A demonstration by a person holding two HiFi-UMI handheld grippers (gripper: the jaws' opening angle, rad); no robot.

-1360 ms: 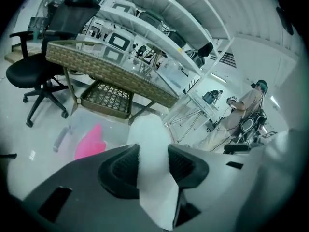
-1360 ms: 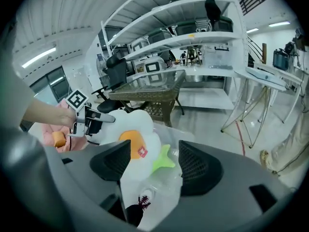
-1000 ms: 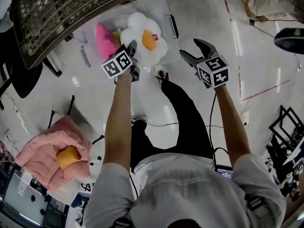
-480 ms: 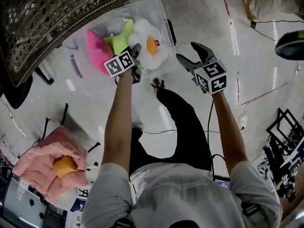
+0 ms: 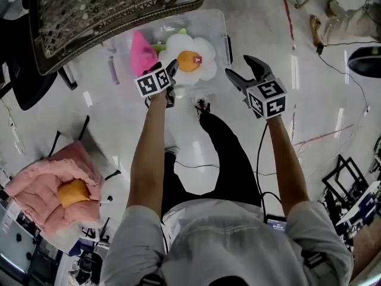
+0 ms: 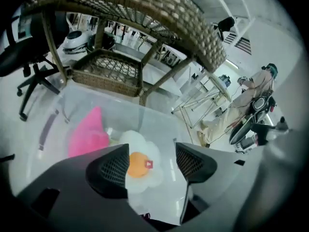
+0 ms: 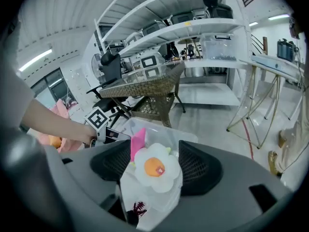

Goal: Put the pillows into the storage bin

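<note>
My left claw point(image 6: 153, 166) is opening, nothing pinched, over the clear storage bin point(image 5: 221, 27) where the flower pillow point(image 5: 189, 61) lies beside a pink pillow point(image 5: 141, 53), so I should lift straight clear without snagging, right claw point(image 7: 154, 168) spread and empty.

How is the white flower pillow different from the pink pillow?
The white flower pillow has round petals and an orange middle; the pink pillow is plain and pointed. The white flower pillow lies face up; the pink pillow pokes upward. Both sit in the clear storage bin.
</note>
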